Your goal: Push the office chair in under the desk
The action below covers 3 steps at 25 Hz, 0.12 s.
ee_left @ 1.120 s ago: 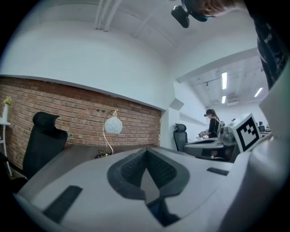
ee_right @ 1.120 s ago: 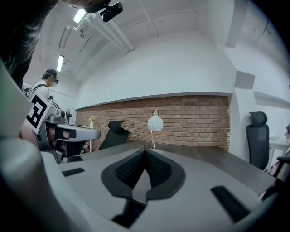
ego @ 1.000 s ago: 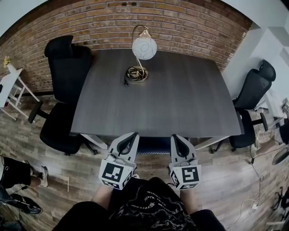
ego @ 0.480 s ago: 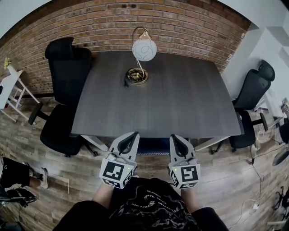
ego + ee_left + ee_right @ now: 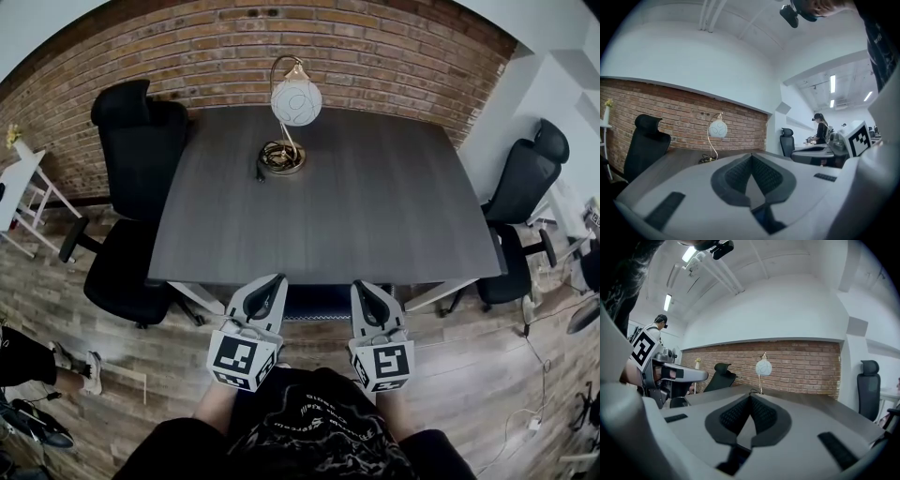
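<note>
A dark grey desk (image 5: 328, 206) fills the middle of the head view. One black office chair (image 5: 127, 253) stands at its left side, out from the desk and angled; it also shows in the left gripper view (image 5: 644, 145). Just under the desk's near edge a dark blue chair part (image 5: 319, 302) shows between my grippers, the rest hidden by the desktop. My left gripper (image 5: 275, 281) and right gripper (image 5: 361, 286) point level at that edge, both shut with nothing between the pads (image 5: 761, 171) (image 5: 761, 414).
A globe lamp (image 5: 295, 101) with a coiled cord stands on the desk's far part, before a brick wall (image 5: 375, 47). A second black chair (image 5: 525, 187) stands to the right. A white stand (image 5: 23, 183) and a bystander's leg (image 5: 37, 361) are at the left; cables lie on the floor at the right.
Both grippers have kept still and shut. The bystander's leg at the lower left has shifted a little towards the left edge.
</note>
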Available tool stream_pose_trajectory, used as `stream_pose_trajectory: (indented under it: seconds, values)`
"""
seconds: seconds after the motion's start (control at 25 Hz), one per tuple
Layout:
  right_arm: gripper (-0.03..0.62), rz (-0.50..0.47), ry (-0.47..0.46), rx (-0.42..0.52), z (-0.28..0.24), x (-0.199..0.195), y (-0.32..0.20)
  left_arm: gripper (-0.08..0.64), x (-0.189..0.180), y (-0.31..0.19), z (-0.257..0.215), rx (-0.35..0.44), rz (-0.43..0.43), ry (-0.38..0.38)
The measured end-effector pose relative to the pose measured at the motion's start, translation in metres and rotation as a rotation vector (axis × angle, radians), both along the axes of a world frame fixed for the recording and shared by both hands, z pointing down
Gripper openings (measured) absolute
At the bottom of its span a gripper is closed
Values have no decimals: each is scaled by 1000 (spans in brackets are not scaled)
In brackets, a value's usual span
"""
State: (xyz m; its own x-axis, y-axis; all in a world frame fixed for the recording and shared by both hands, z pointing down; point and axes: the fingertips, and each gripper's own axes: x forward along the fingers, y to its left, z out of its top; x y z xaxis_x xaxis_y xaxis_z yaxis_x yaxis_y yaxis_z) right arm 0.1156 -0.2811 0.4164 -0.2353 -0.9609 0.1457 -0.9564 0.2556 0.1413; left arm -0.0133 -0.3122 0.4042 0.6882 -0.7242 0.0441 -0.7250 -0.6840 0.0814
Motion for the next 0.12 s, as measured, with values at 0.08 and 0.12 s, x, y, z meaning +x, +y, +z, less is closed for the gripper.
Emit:
stream_pose_trajectory:
  seconds: [0.08,0.12]
  values:
    - [3,0,3,-1,1,1,2,8,0,0,0,-27,-1,42]
    - [3,1,4,-3,2,2,4,8,0,1,-1,-42,-2,69]
